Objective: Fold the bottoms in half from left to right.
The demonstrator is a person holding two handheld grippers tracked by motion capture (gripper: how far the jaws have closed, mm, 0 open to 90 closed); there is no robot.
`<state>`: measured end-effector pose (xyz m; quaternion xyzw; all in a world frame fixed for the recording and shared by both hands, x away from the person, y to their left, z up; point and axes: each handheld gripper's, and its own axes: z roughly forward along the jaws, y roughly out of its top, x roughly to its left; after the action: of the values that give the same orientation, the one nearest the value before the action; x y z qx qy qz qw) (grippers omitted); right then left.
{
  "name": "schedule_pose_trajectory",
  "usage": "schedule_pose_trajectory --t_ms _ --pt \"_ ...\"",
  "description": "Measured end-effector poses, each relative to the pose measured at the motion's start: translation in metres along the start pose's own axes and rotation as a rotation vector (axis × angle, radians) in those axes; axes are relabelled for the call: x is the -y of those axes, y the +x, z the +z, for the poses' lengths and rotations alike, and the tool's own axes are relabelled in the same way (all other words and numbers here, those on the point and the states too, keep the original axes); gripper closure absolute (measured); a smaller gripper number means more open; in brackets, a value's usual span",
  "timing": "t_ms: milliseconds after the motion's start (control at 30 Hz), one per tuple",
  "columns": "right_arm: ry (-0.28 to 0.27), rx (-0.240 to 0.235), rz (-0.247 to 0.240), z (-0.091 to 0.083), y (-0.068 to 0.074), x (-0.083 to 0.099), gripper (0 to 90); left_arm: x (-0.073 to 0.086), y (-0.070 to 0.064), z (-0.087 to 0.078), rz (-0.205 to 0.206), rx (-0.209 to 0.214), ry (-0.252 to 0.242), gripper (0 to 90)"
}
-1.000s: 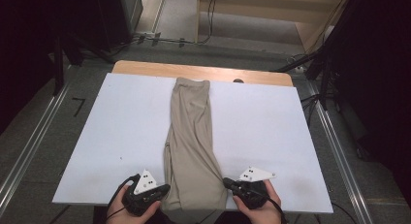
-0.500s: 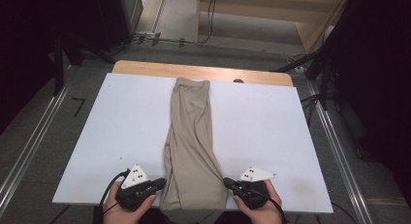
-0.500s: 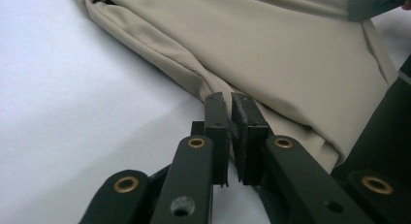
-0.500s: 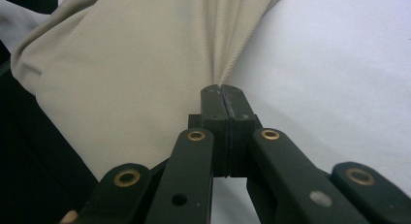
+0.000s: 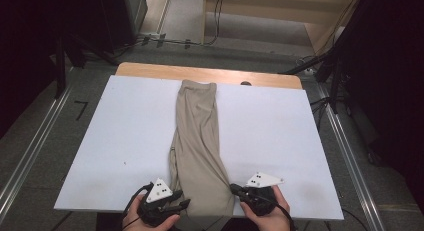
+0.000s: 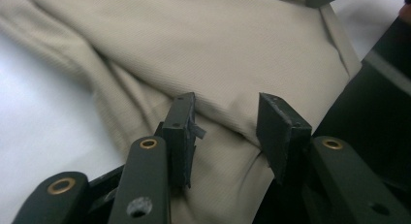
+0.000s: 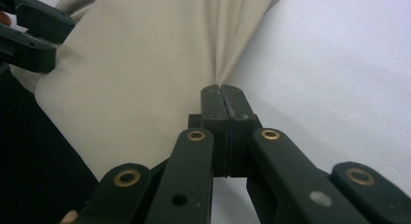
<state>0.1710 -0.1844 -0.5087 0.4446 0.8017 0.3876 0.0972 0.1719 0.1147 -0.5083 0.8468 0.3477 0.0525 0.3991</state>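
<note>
Right gripper (image 7: pixel 224 100) clenched on the trousers' (image 5: pixel 197 141) near hem; left gripper (image 6: pixel 225 132) released, fabric lying between its fingers (image 6: pixel 180 132).

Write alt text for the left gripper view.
The left gripper holds its two black fingers open over creased beige trousers, with a ridge of cloth between them. The white table shows at the left.
</note>
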Motion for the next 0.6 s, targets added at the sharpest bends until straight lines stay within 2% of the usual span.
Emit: schedule_pose_trajectory --t_ms 33,100,167,200,233,267,400,500,600 --pt "0.003 0.001 -0.002 0.0 0.001 0.0 87.6 0.0 -0.002 0.001 0.016 -0.005 0.002 61.1" --pt "0.004 -0.005 -0.005 0.0 0.001 0.0 87.6 -0.001 -0.009 0.005 0.065 -0.052 0.005 65.2" --pt "0.002 -0.005 -0.007 0.0 0.002 0.0 87.7 -0.002 -0.009 0.006 0.064 -0.066 0.003 74.6" --pt "0.002 -0.005 -0.008 0.0 0.002 0.0 87.9 -0.003 -0.007 0.006 0.055 -0.057 0.001 81.1" --pt "0.003 -0.008 -0.009 0.0 0.002 0.0 88.0 -0.003 -0.004 0.005 0.041 -0.026 -0.009 87.7" --pt "0.002 -0.009 -0.012 -0.001 0.002 0.0 88.1 -0.003 -0.002 0.004 0.022 0.0 -0.018 89.9" --pt "-0.03 -0.028 -0.018 -0.006 0.004 -0.003 88.2 -0.006 0.006 -0.012 -0.017 0.055 -0.086 90.0" --pt "-0.055 -0.069 -0.007 -0.01 0.009 -0.005 88.2 -0.009 0.013 -0.027 -0.032 0.104 -0.122 90.0" --pt "-0.076 -0.093 -0.024 -0.014 0.017 -0.007 88.2 -0.011 0.021 -0.044 -0.051 0.126 -0.154 90.0"
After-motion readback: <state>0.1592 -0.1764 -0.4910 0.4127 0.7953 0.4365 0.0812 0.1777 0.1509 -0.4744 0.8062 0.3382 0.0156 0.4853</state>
